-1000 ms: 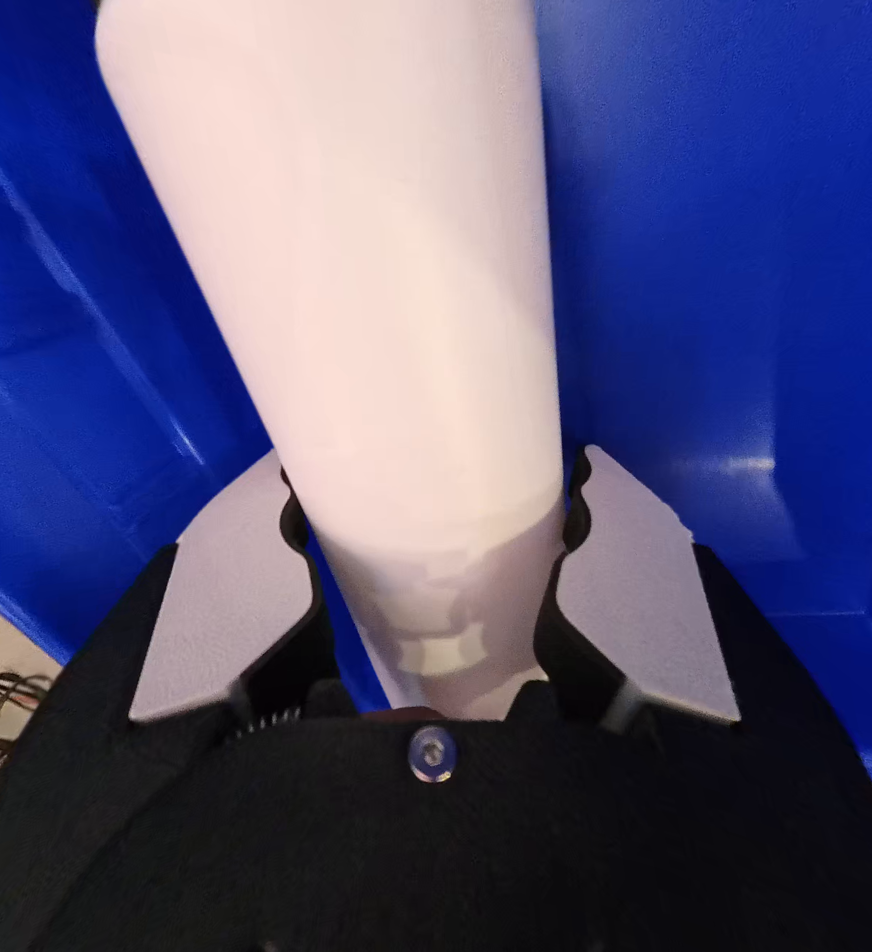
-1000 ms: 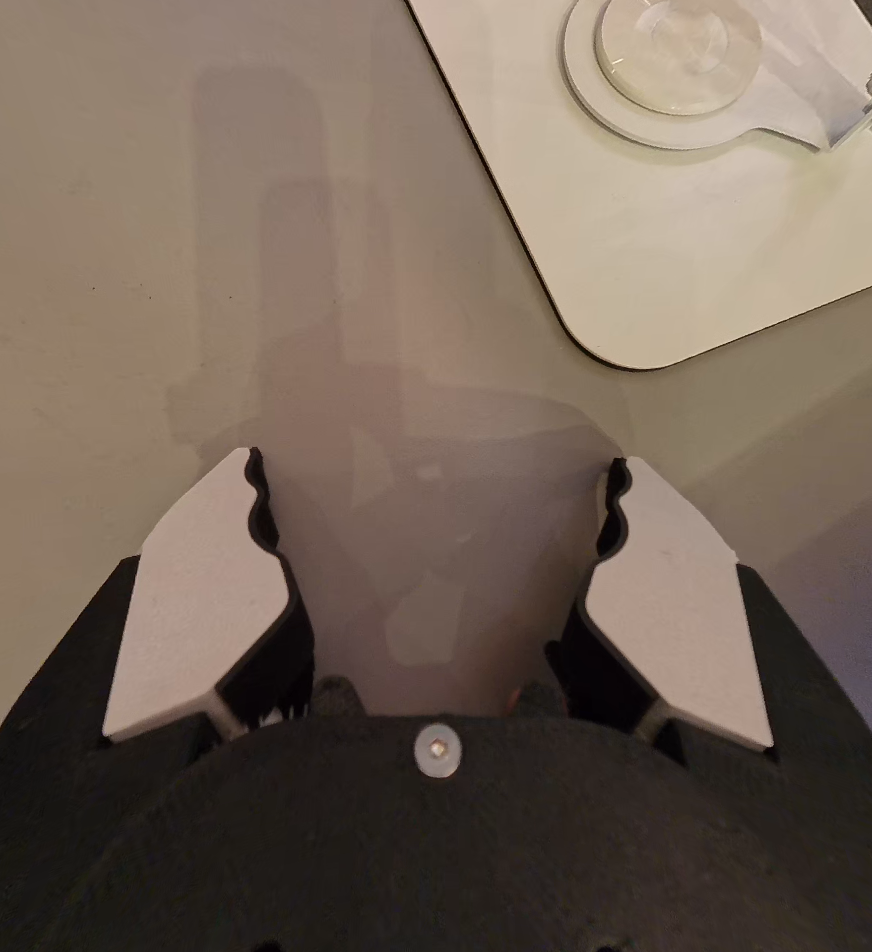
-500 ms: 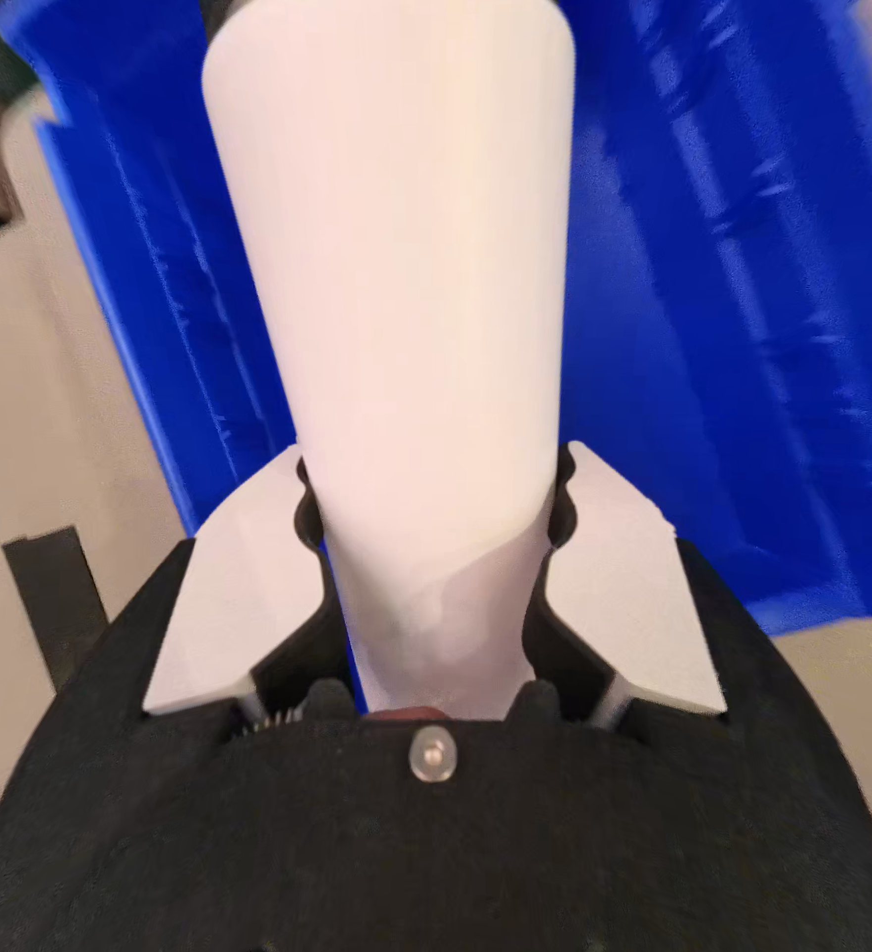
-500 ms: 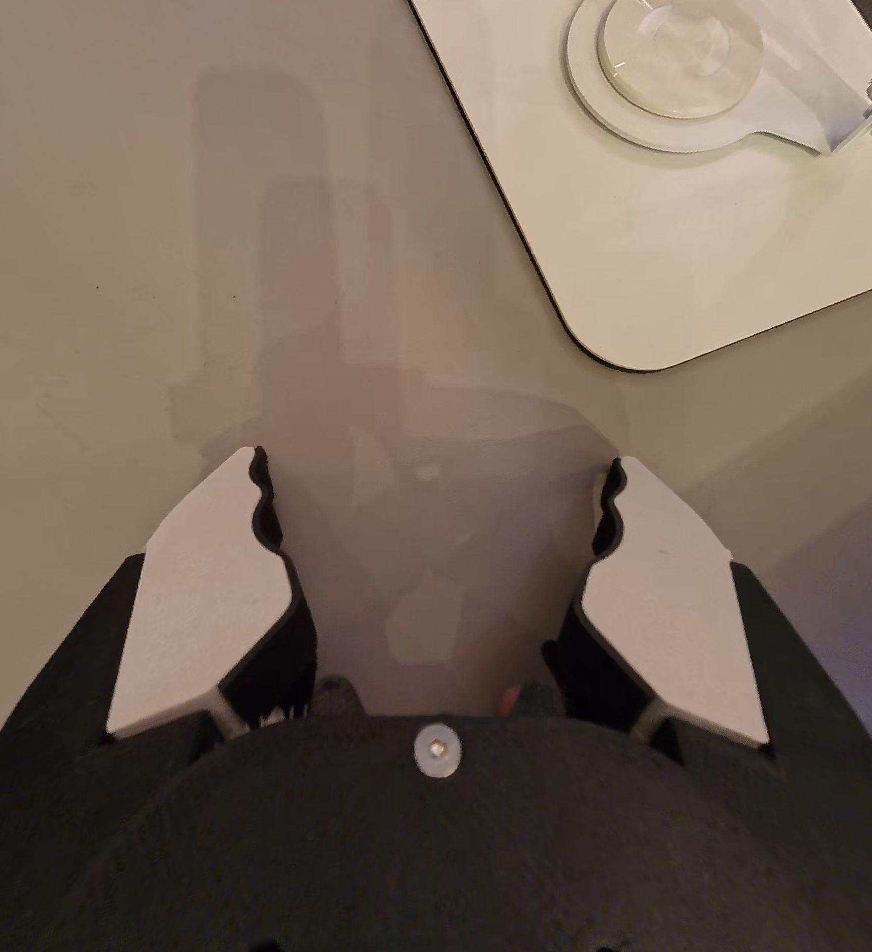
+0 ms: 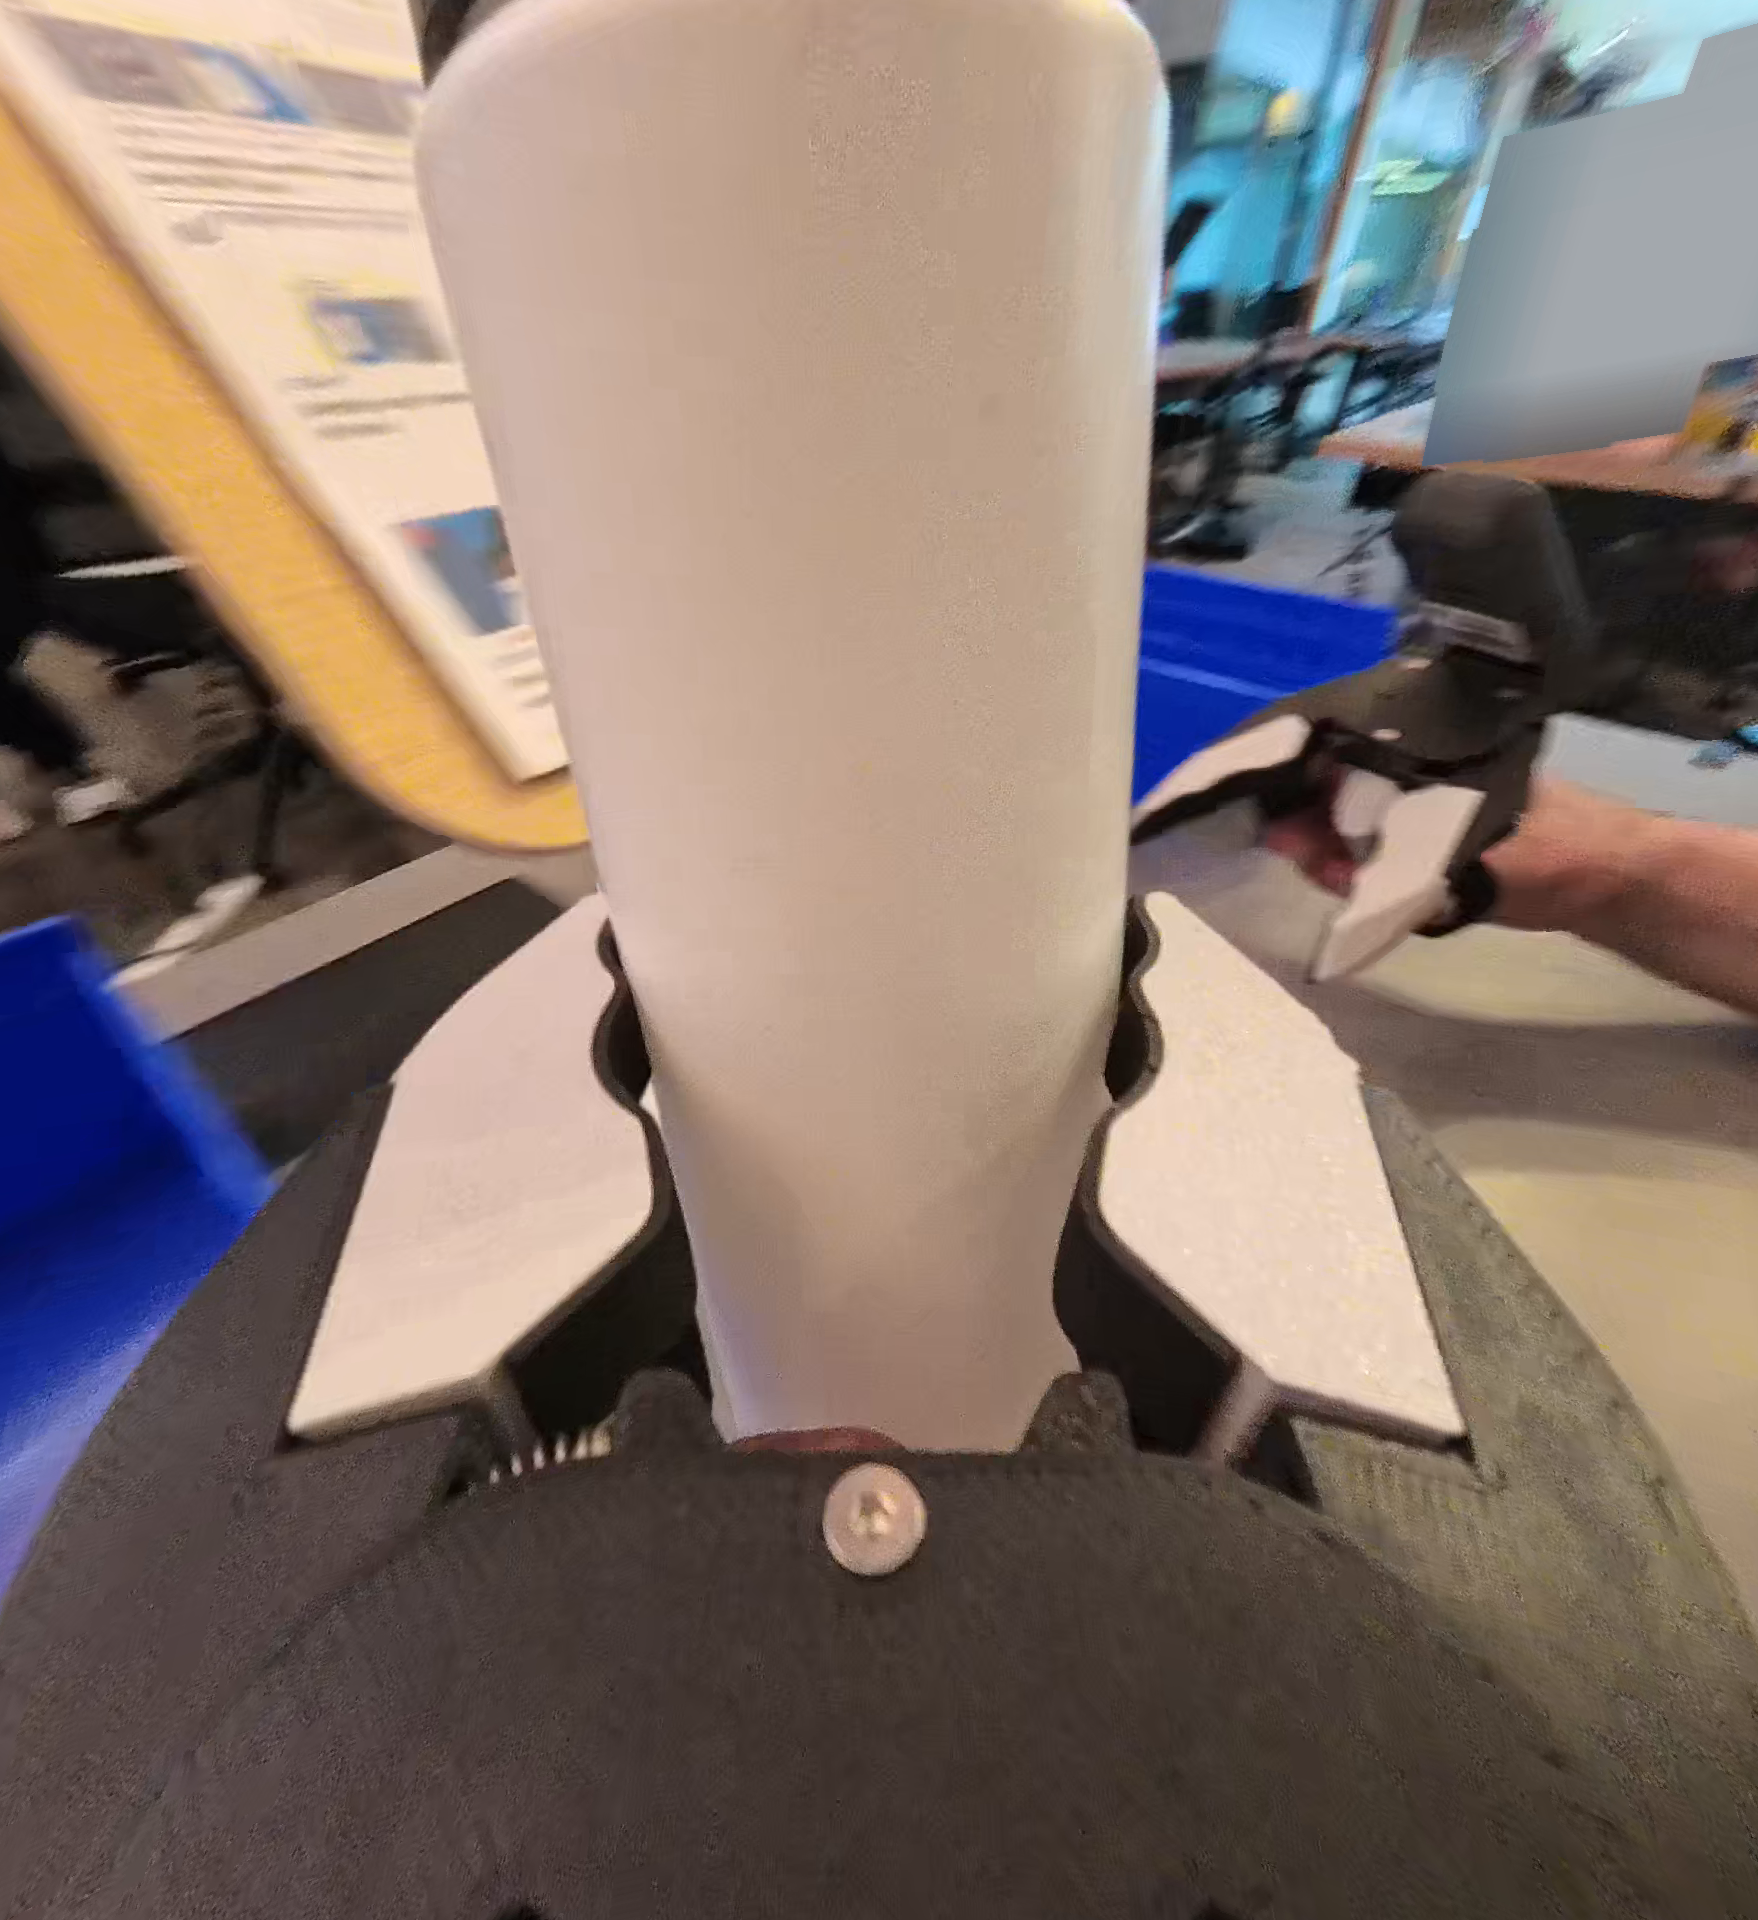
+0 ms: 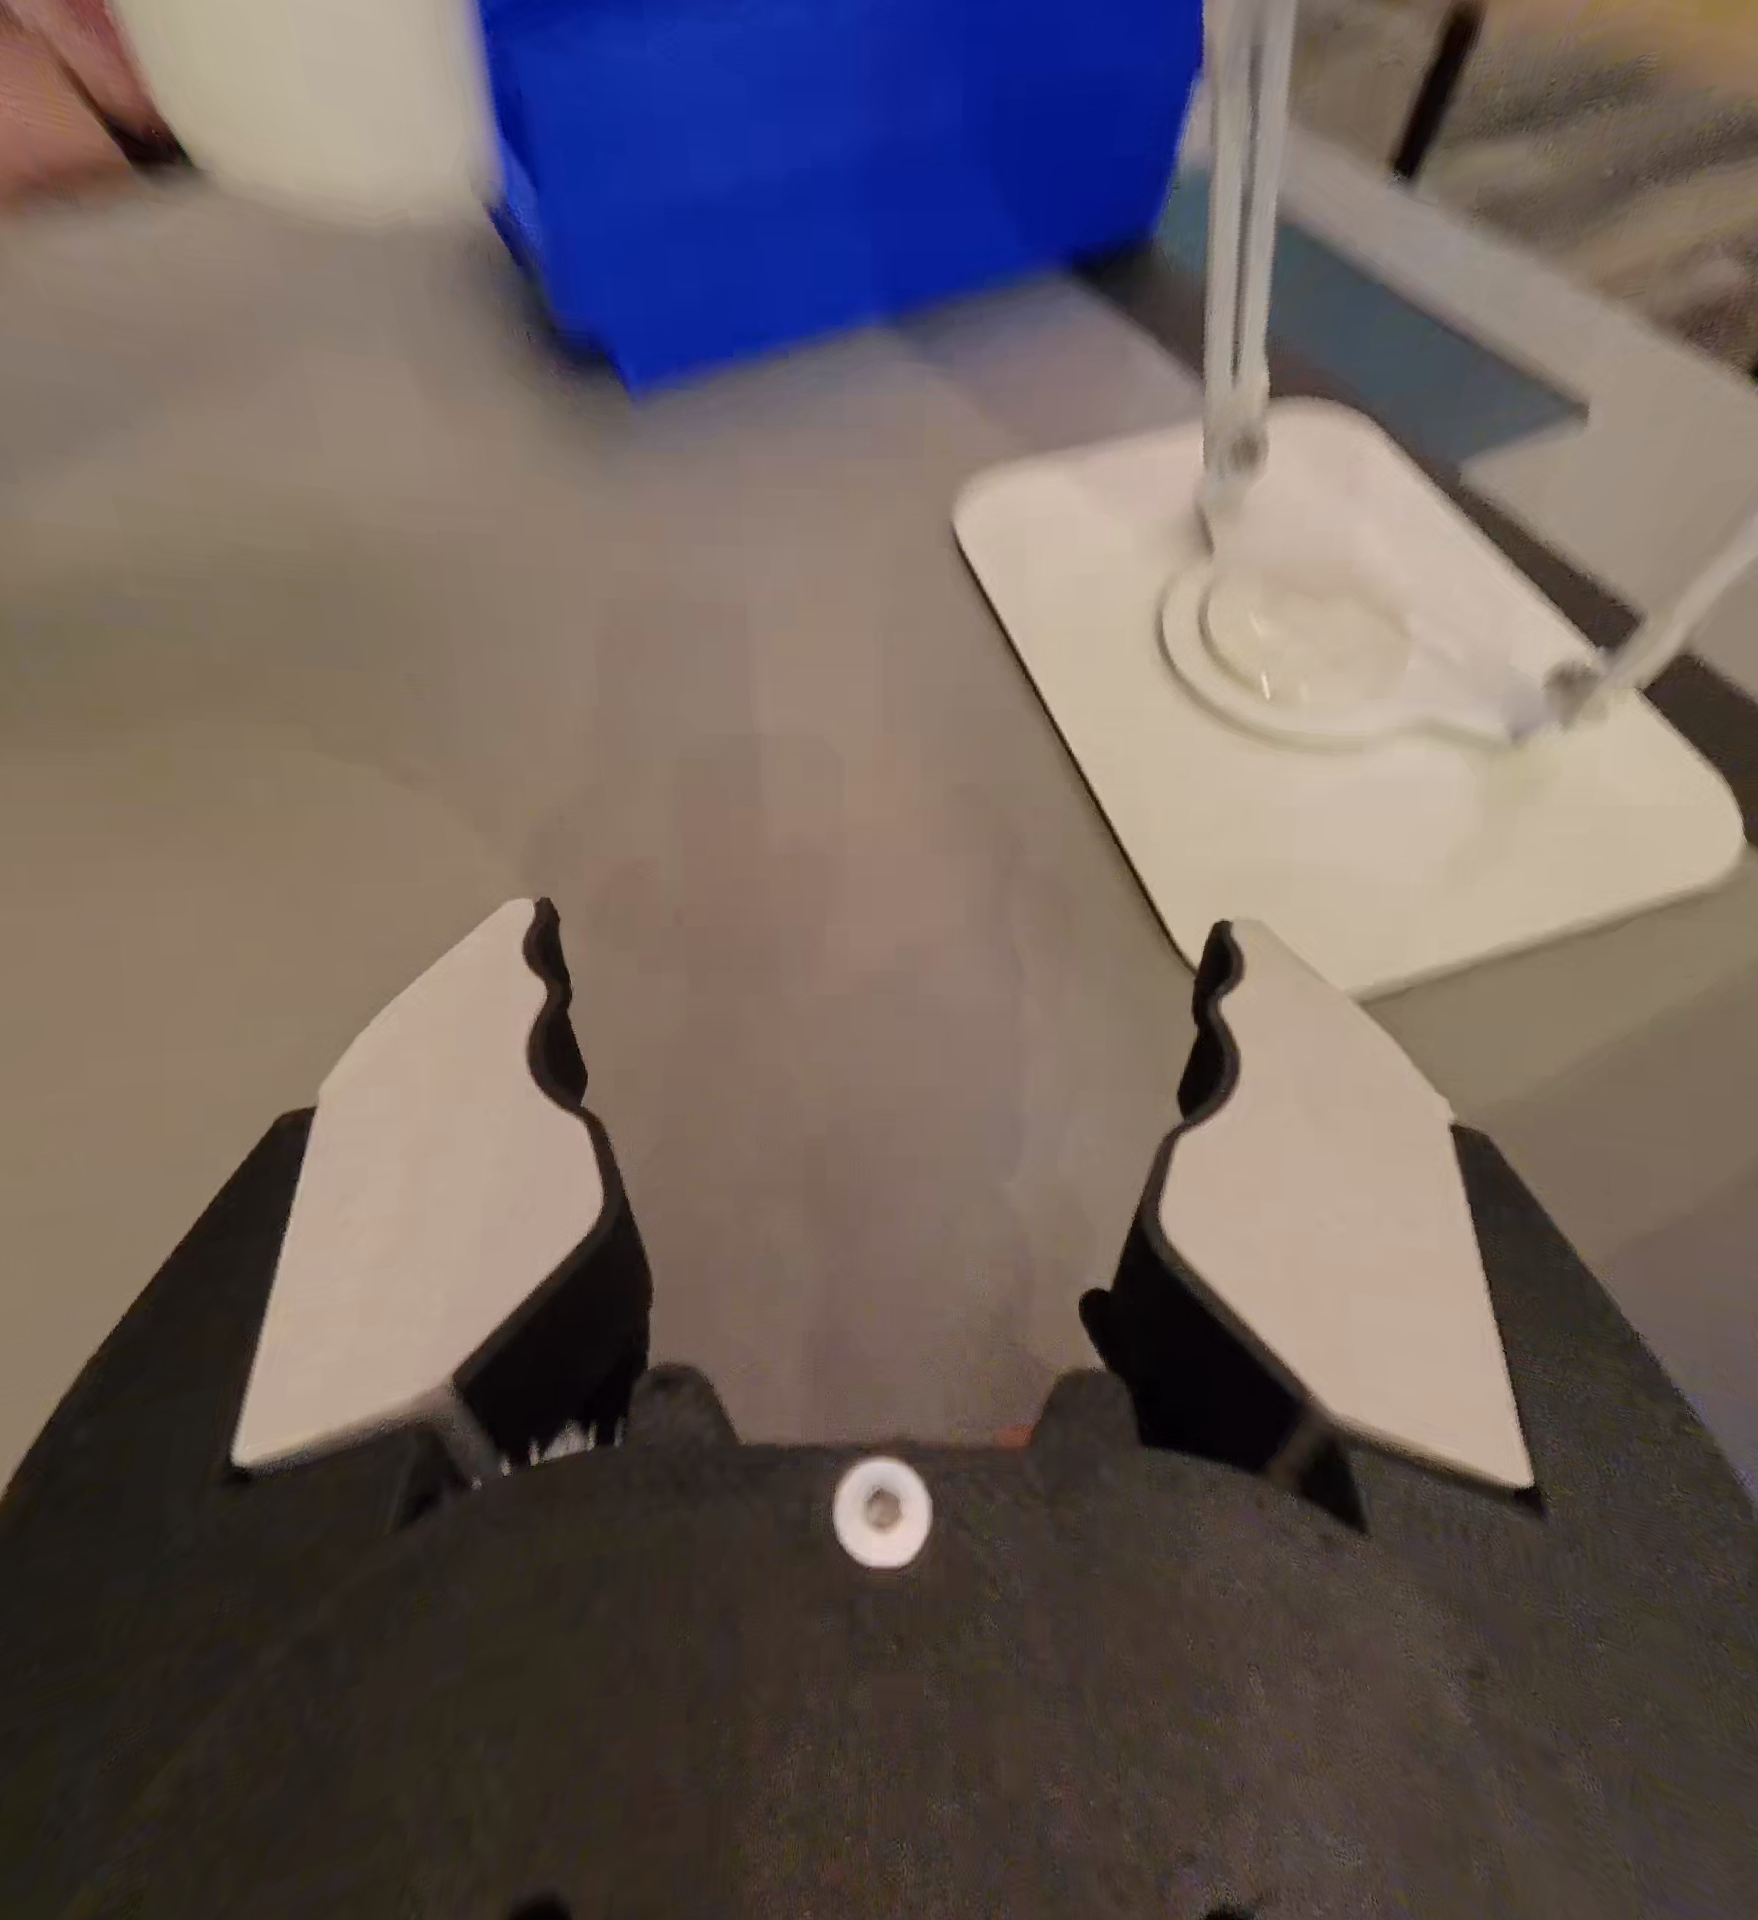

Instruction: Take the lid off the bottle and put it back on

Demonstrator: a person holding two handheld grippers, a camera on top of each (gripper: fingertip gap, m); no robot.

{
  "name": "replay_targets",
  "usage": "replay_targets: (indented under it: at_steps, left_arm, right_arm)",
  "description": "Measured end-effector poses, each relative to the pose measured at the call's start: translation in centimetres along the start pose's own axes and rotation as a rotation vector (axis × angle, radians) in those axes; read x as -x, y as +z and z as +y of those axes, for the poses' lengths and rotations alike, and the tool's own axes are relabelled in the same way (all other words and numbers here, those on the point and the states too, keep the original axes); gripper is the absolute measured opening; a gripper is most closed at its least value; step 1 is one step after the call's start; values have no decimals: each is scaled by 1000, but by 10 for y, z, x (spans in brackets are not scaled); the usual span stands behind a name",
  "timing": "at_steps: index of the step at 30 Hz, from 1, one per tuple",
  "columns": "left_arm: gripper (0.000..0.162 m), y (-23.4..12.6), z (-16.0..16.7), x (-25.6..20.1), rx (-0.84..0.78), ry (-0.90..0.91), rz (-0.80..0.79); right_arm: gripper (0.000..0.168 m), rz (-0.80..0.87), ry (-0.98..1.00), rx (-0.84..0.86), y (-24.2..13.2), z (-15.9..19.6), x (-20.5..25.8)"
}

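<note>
The white bottle (image 5: 813, 623) is seen clamped low on its body between the fingers of the left gripper (image 5: 873, 997), the notched inner pads pressed against both sides, so that the body runs forward from the fingers and the top end points away from the camera. This hold is judged to be a bracing one: the body is fixed by one gripper so that the lid can be turned by the other. The lid itself is barely shown; only a dark edge beside the bottle's shoulder, at the frame's top, is visible, and whether it is on or off cannot be told. The bottle is plain, matt white and smooth, widening away from the fingers to a rounded shoulder, with no markings visible. To the right of the held bottle, well apart, the right gripper (image 5: 1301, 831) is seen just above the grey worktop (image 5: 1633, 1195), fingers spread and empty. In its own view the right gripper (image 6: 880, 956) shows nothing between the fingers but bare worktop; a blue bin (image 6: 833, 177) lies ahead and a white base plate (image 6: 1374, 727) ahead to the right.
</note>
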State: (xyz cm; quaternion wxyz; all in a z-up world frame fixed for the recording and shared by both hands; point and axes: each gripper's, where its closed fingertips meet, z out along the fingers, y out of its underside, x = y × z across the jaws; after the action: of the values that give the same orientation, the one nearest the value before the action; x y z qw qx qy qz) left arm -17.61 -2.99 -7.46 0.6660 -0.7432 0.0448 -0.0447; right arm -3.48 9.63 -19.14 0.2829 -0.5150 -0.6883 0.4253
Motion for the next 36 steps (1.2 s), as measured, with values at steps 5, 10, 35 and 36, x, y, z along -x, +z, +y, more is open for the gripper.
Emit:
replay_targets:
  at_steps: [5,10,35,36]
  left_arm:
    - [88,59,17,-80,-3,9,207]
    - [88,100,37,-132,18,36,325]
    - [100,120,81,-184,174,103,525]
    - [99,120,81,-185,168,101,527]
  right_arm:
    - [116,-175,50,-277,-33,-83,43]
    - [126,-266,54,-404,-43,-126,65]
    - [92,-352,-56,-331,-20,-82,89]
    - [92,-353,-53,-338,-21,-82,89]
